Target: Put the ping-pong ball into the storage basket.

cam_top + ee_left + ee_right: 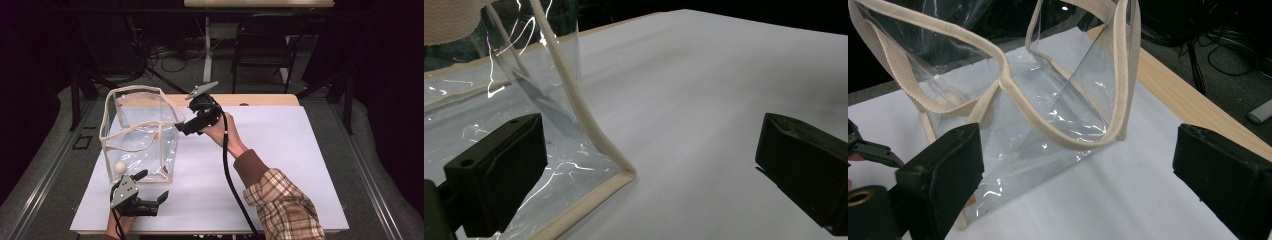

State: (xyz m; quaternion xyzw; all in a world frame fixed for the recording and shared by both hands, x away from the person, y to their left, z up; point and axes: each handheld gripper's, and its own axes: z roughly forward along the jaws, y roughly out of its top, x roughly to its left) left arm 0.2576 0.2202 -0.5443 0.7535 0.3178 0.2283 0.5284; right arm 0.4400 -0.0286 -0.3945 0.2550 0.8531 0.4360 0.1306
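A clear plastic bag (142, 137) with beige trim stands open on the left of the white table cover (285, 150). A small white ball (120, 166) lies inside it at the front left. My left gripper (152, 186) is open just in front of the bag's front right corner. In the left gripper view that gripper (649, 150) has the bag's bottom corner (624, 174) between its spread jaws. My right gripper (186, 122) is open by the bag's upper right rim. In the right gripper view that gripper (1078, 165) faces the beige rim (1058, 135), apart from it.
A bare wooden table edge (260, 99) shows beyond the white cover. A dark folding chair (262, 42) and floor cables (170, 52) lie behind the table. The right gripper's black cable (230, 175) runs across the cover. My left gripper's tip (870, 150) shows at left in the right gripper view.
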